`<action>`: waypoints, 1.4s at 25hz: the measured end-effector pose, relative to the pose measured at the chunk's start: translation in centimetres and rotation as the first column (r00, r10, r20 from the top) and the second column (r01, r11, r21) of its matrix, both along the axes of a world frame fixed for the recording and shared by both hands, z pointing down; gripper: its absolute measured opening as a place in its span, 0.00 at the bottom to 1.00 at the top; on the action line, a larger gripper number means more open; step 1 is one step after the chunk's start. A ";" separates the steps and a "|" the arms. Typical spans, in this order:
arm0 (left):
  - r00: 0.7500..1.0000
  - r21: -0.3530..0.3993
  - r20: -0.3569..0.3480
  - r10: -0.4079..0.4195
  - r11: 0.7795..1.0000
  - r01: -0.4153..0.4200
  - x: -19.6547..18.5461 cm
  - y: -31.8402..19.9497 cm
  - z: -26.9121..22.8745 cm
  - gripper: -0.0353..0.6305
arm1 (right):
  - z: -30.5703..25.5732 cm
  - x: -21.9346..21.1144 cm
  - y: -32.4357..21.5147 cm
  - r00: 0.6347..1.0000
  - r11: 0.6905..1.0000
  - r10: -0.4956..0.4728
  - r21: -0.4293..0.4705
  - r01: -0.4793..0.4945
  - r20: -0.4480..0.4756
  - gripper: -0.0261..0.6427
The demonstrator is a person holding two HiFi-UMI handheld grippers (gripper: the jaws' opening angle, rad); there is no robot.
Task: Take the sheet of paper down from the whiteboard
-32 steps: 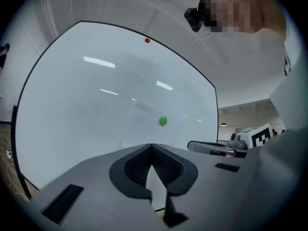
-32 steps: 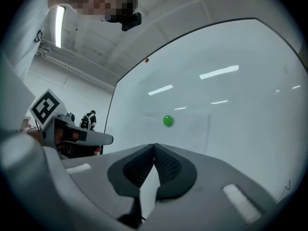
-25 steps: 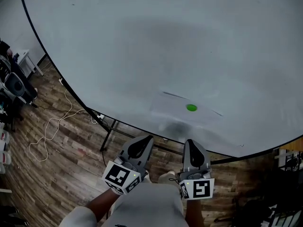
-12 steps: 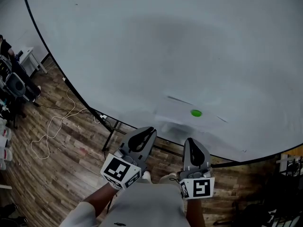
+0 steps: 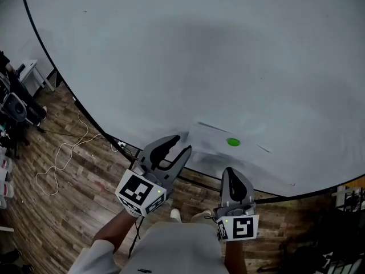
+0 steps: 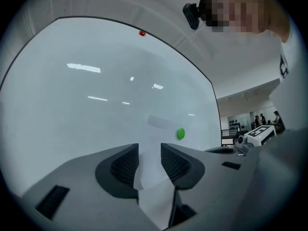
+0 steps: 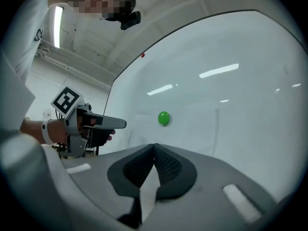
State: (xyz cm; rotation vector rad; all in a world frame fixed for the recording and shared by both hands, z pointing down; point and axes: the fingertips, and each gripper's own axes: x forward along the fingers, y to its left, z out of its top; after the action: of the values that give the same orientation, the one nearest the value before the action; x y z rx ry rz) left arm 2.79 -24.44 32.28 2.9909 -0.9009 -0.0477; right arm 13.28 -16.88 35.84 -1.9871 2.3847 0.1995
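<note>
The sheet of paper (image 5: 212, 139) lies flat low on the whiteboard (image 5: 188, 56), pinned by a green round magnet (image 5: 232, 142). My left gripper (image 5: 182, 144) is held just left of the sheet's edge; its jaws have just been opening and stand open with nothing between them. In the left gripper view the magnet (image 6: 180, 134) and the faint sheet (image 6: 160, 122) show beyond the open jaws. My right gripper (image 5: 229, 172) is shut and empty, below the magnet and short of the board. The right gripper view shows the magnet (image 7: 163, 118) ahead and the left gripper (image 7: 98, 124) to the left.
The board's dark frame and stand legs (image 5: 132, 160) run below the grippers. A white cable (image 5: 63, 153) trails over the wooden floor at left, near a small white table (image 5: 31, 73) and chairs. A red magnet (image 6: 142, 33) sits at the board's top edge.
The left gripper has risen and moved closer to the sheet's left edge, and its jaws have gone from shut to open. The right gripper has kept still and shut.
</note>
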 end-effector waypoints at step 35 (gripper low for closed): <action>0.988 -0.030 0.029 0.153 0.988 -0.152 2.6 -2.2 0.0 0.09 | -1.0 0.8 -1.8 0.999 0.999 0.032 0.000 -0.032 -0.012 0.06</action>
State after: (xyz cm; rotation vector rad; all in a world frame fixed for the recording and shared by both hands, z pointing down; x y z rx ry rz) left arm 5.37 -26.60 32.26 3.0322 -0.6667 0.0138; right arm 14.11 -18.68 34.79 -2.0308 2.3617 0.2123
